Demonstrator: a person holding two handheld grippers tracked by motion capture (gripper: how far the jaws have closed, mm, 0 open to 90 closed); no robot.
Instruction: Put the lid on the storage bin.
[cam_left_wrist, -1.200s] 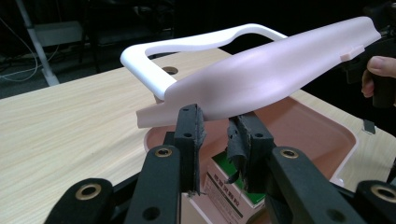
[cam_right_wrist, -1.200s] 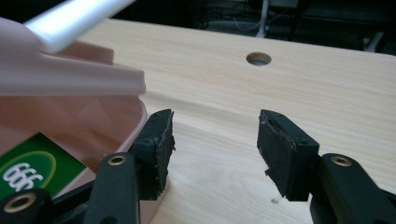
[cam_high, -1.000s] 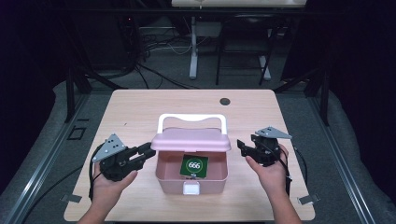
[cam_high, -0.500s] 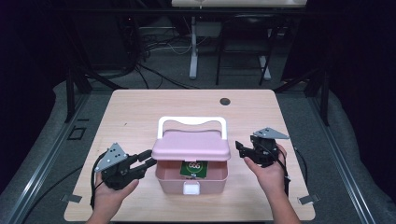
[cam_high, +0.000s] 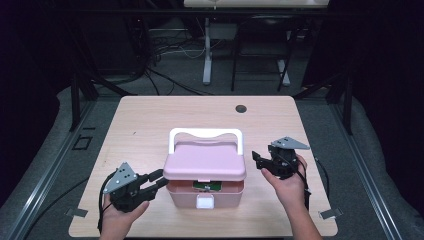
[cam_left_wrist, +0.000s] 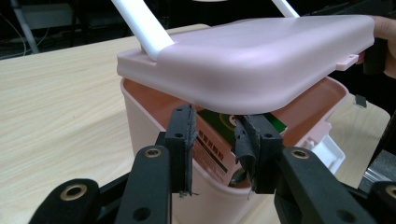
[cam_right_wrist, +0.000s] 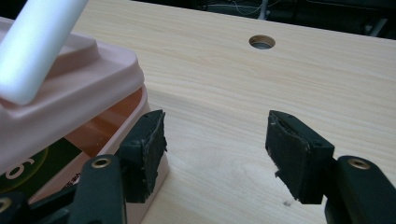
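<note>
Nearly done: the pink box's lid (cam_high: 205, 162) hangs ajar over the green packet (cam_left_wrist: 219, 135) (front latch (cam_high: 204, 202) undone), both hand-held grippers, left (cam_high: 156, 179) and right (cam_high: 255, 159), gaping empty.

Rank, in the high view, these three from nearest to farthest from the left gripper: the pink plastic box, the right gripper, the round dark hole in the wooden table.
From the left gripper:
1. Pink plastic box, right beside its jaws, mid-table, lid partly lowered.
2. Right gripper, beyond the box on its other side.
3. Round dark hole, near the table's far edge.
</note>
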